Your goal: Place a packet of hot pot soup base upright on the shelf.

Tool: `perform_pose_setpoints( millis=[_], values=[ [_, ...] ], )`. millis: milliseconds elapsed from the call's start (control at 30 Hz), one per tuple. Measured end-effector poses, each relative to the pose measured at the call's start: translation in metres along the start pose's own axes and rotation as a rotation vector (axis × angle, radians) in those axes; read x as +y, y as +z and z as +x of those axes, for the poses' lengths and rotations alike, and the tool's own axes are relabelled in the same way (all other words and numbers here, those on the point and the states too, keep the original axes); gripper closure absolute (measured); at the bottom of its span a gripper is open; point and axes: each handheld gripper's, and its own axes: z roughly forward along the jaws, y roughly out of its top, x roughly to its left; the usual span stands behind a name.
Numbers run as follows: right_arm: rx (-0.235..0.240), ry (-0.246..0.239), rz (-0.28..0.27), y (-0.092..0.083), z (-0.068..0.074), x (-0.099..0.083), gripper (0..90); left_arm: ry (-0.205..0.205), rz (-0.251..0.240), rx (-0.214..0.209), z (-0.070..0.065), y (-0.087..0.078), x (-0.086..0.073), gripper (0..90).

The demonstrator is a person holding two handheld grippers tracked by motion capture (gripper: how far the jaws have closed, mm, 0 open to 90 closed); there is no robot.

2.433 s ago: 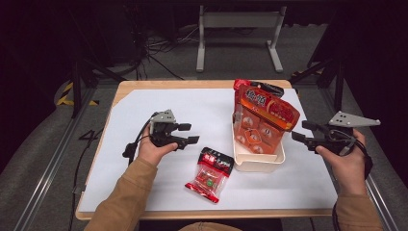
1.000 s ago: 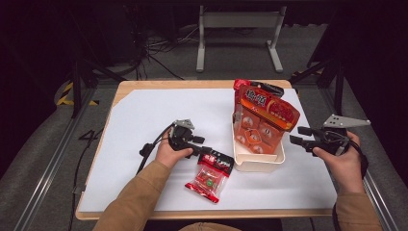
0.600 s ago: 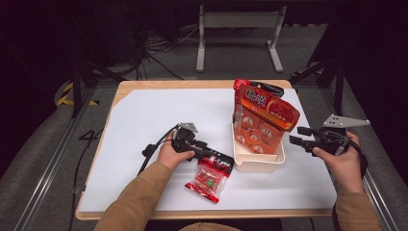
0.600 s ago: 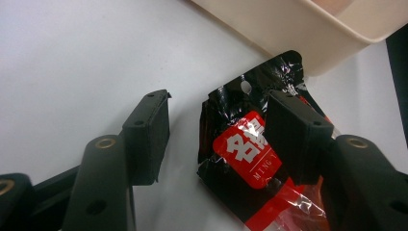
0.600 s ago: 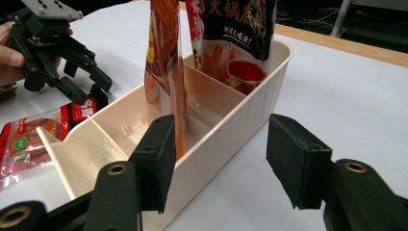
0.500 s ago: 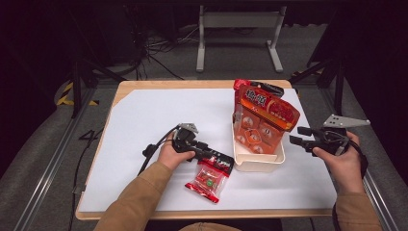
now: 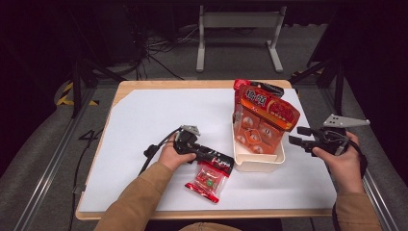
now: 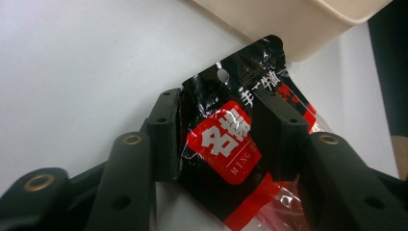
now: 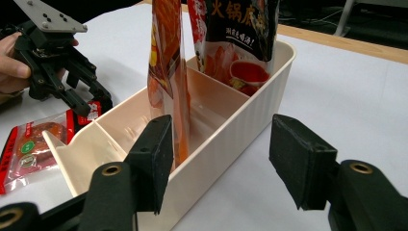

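Straddling the black header of the snack packet (image 8: 226,144) with my left tongs (image 8: 223,127) spread, packet flat on the table (image 7: 144,120) beside the cream bin (image 7: 257,161), I should clamp squarely across the header, right tongs (image 9: 219,161) waiting apart.

Snack packet (image 8: 226,144) lower end cut off by the left gripper view's bottom edge.

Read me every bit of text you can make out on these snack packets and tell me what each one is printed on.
"名揚" and "MING": red label of the small packet between the left tool's pads.
"手工牛": black top of that packet; the remaining characters are unclear.
"火锅底": black pouch standing in the cream bin.
Large characters on the orange pouch: too blurred to read.
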Motion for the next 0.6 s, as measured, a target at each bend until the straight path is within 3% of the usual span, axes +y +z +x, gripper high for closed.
perform_pose_setpoints(
  millis=[267,433,600],
  values=[
    [0.004,0.005,0.004,0.0012,-0.0004,-0.0005,41.9,0.008,0.014,0.039,-0.0023,-0.0008,-0.0005,69.1],
    [0.010,0.006,0.003,0.0015,-0.0004,-0.0004,42.5,0.001,0.016,0.022,-0.0004,-0.0037,-0.0014,87.0],
    [0.014,0.007,0.002,0.0020,-0.0008,-0.0002,43.0,-0.003,0.011,0.020,-0.0020,-0.0055,-0.0007,88.8]
  ],
)
